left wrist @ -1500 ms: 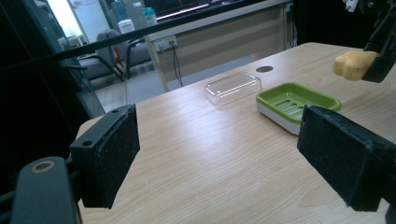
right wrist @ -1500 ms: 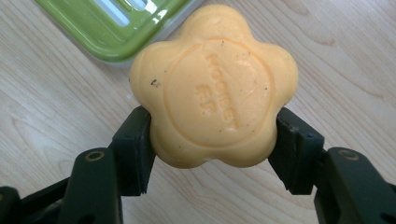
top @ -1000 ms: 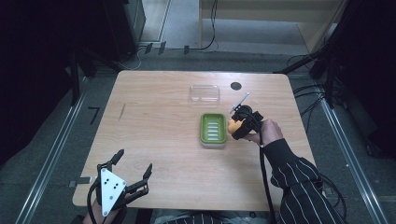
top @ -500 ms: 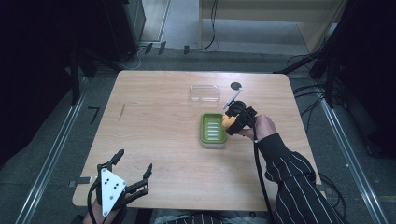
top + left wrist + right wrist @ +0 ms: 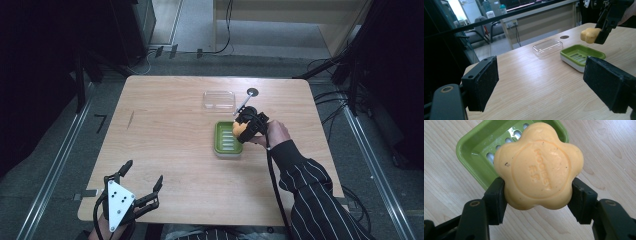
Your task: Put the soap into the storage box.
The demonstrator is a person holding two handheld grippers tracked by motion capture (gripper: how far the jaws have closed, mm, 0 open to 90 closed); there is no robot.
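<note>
A flower-shaped orange soap bar is clamped between the two black jaws of my right gripper. It hangs just above the right rim of a green soap dish near the middle of the table; the soap and the dish also show in the left gripper view. The dish's slotted floor lies bare below the soap. A clear plastic lid rests behind the dish. My left gripper stays at the near left edge, its jaws wide apart and holding nothing.
The wooden table has a small round dark hole at the back right. A thin metal rod lies slanted by the right gripper. Dark equipment and cables surround the table on the floor.
The right gripper has carried the soap leftward, from beside the dish's right side to over its right rim. The left gripper has stayed put.
</note>
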